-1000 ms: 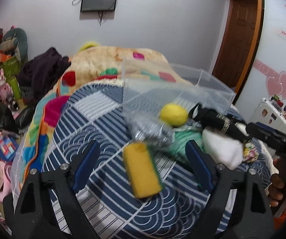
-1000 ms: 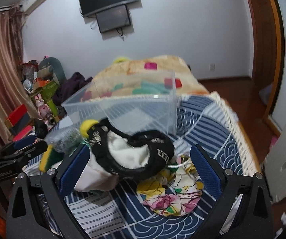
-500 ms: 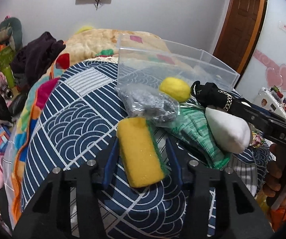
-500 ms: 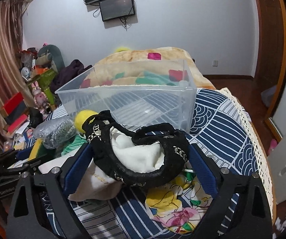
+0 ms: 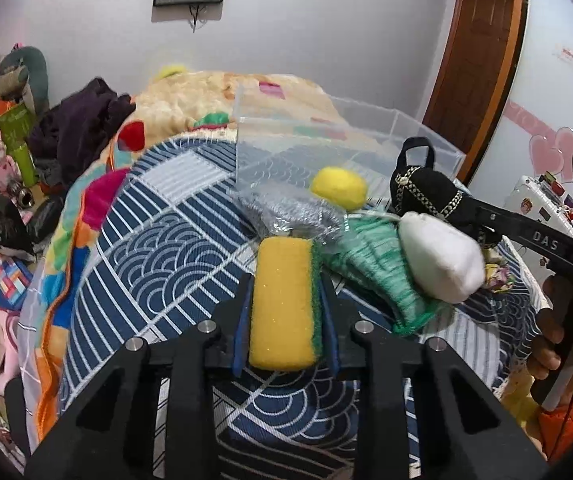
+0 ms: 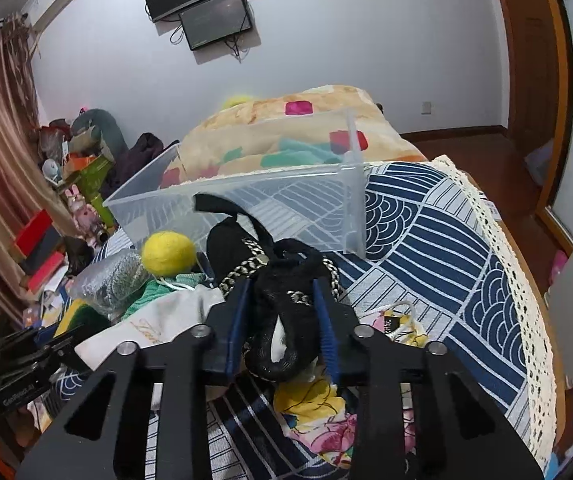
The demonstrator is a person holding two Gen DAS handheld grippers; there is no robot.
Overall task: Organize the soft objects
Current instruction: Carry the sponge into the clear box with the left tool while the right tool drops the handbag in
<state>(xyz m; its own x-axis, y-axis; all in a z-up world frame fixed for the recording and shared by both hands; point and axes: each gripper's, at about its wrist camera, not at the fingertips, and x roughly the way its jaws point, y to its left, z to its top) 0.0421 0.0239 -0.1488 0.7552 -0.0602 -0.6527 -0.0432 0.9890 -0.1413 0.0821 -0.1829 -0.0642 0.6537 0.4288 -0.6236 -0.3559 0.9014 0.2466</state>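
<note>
A yellow sponge with a green scouring side (image 5: pixel 282 308) lies on the blue patterned bedspread. My left gripper (image 5: pixel 285 284) is closing on it, and both pads press its long sides. In the right wrist view a black mesh bag with chain trim (image 6: pixel 238 248), white cloth inside, sits between the closing jaws of my right gripper (image 6: pixel 281 286), squeezed by the pads. A clear plastic bin (image 6: pixel 246 184) stands just behind, empty. Beside the sponge are a yellow felt ball (image 5: pixel 338 188), a silvery scourer in a plastic wrap (image 5: pixel 298 212), a green knit cloth (image 5: pixel 374 264) and a white pouch (image 5: pixel 442 260).
A floral cloth (image 6: pixel 318 412) lies under the right gripper. A folded quilt (image 5: pixel 206 96) fills the bed's far end, with dark clothes (image 5: pixel 82 120) to its left. Boxes and toys (image 5: pixel 2 152) crowd the floor on the left. The bed's lace edge (image 6: pixel 526 280) drops off at the right.
Both grippers have gone from wide open to closed: the left one around the sponge, the right one around the black bag, whose body is now pinched narrow.
</note>
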